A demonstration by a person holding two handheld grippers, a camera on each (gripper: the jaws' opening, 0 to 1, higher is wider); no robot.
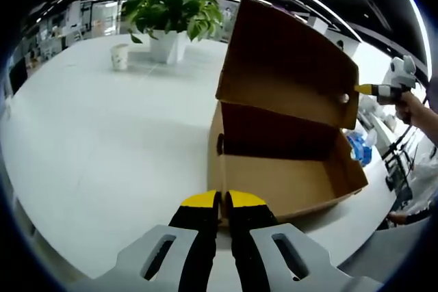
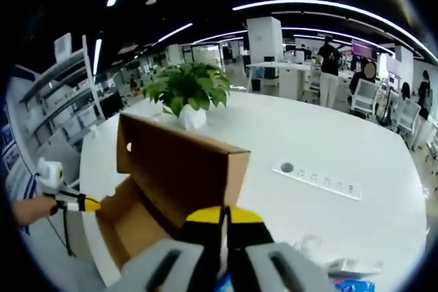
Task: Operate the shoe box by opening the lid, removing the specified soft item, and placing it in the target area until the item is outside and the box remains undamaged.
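Cardboard makes up the shoe box, which stands on the white desk with its lid raised upright; the interior looks dark and bare from the left gripper view, though the soft item cannot be made out there. The left gripper sits just before the box's near corner, its yellow-tipped jaws pressed together with nothing between them. Far across the desk stand a potted plant in a white pot and, left of it, a small paper cup. At the right edge, the right gripper comes in, held by a hand, its yellow tip touching or just beside the lid's far edge.

From the right gripper view, the right gripper hangs over the box, jaws closed and seemingly empty. The plant stands behind the lid. A white power strip lies flush in the desk to the right, and something blue lies at the near edge. People stand among office desks far behind.
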